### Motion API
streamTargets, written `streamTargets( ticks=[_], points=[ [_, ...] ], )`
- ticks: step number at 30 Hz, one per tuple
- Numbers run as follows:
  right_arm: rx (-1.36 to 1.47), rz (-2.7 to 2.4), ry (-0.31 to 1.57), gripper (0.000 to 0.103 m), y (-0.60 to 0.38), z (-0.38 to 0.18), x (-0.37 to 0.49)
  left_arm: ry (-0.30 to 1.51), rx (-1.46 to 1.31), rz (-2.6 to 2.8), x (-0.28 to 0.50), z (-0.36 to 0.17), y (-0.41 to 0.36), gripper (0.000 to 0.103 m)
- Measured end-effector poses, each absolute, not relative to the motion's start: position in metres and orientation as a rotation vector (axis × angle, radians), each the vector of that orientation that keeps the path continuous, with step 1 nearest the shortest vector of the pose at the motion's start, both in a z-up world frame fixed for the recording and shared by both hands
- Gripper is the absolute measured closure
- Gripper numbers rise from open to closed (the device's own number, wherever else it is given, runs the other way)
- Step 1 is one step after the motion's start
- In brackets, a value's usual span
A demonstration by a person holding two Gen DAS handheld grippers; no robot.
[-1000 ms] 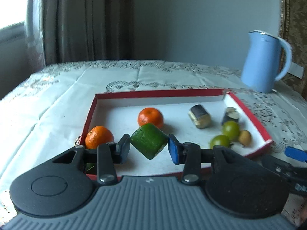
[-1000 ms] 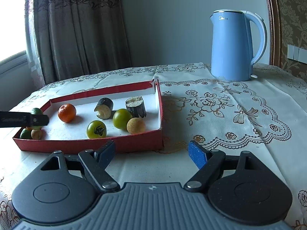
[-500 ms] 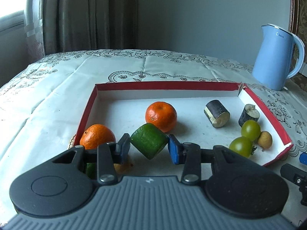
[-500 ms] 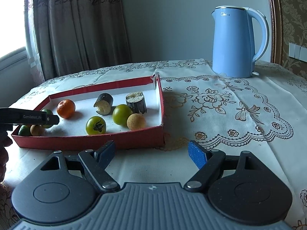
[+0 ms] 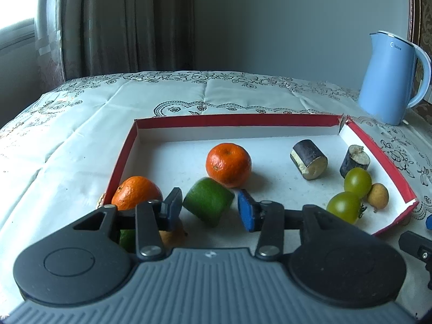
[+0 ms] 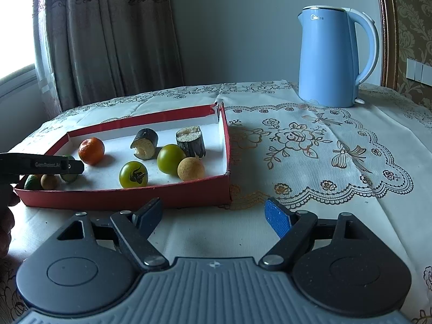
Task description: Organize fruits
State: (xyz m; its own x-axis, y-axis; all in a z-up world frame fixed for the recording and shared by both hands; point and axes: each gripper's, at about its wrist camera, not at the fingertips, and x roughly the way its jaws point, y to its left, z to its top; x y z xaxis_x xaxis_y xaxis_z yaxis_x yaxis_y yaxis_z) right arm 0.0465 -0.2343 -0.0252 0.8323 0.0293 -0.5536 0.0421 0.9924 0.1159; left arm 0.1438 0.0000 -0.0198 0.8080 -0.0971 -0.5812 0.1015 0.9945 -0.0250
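Between left gripper point(image 5: 209, 206) pads: green fruit point(image 5: 208, 201)

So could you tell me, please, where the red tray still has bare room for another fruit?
The red tray is free along its far wall, behind the middle orange, and between that orange and the dark cut pieces. The right end is crowded with green tomatoes; the near-left corner is crowded around the left tool, just opening off the green chunk.

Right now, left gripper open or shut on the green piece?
Open. Left gripper jaws have just been opening; gaps show beside the green piece.
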Motion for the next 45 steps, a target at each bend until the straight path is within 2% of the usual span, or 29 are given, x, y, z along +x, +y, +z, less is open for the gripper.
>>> streamTargets(
  ticks=[2, 4, 9, 11, 13, 25, 28, 45],
  points=[
    [0.125, -0.007, 0.593, 0.02, -0.234, -0.026, 0.047, 0.617, 0.004, -0.116, 0.14, -0.018, 0.0, 0.052],
    [0.126, -0.007, 0.596, 0.02, -0.234, -0.026, 0.048, 0.607, 0.02, -0.105, 0.135, -0.016, -0.001, 0.038],
    [0.128, -0.008, 0.606, 0.02, -0.235, -0.028, 0.05, 0.6, 0.024, -0.112, 0.123, -0.013, -0.002, 0.034],
    [0.129, -0.009, 0.606, 0.02, -0.235, -0.028, 0.05, 0.599, 0.029, -0.104, 0.118, -0.011, -0.002, 0.03],
    [0.129, -0.01, 0.605, 0.02, -0.235, -0.028, 0.05, 0.574, 0.035, -0.077, 0.111, -0.007, -0.002, 0.018],
    [0.152, -0.041, 0.571, 0.02, -0.233, -0.019, 0.04, 0.517, 0.03, -0.036, 0.062, 0.017, 0.006, 0.0],
    [0.208, -0.02, 0.554, 0.014, -0.23, -0.014, 0.03, 0.5, 0.049, -0.018, 0.048, 0.02, 0.004, 0.0],
    [0.157, -0.134, 0.55, 0.013, -0.194, 0.002, 0.025, 0.508, 0.034, 0.009, 0.019, 0.027, -0.006, 0.0]
  ],
)
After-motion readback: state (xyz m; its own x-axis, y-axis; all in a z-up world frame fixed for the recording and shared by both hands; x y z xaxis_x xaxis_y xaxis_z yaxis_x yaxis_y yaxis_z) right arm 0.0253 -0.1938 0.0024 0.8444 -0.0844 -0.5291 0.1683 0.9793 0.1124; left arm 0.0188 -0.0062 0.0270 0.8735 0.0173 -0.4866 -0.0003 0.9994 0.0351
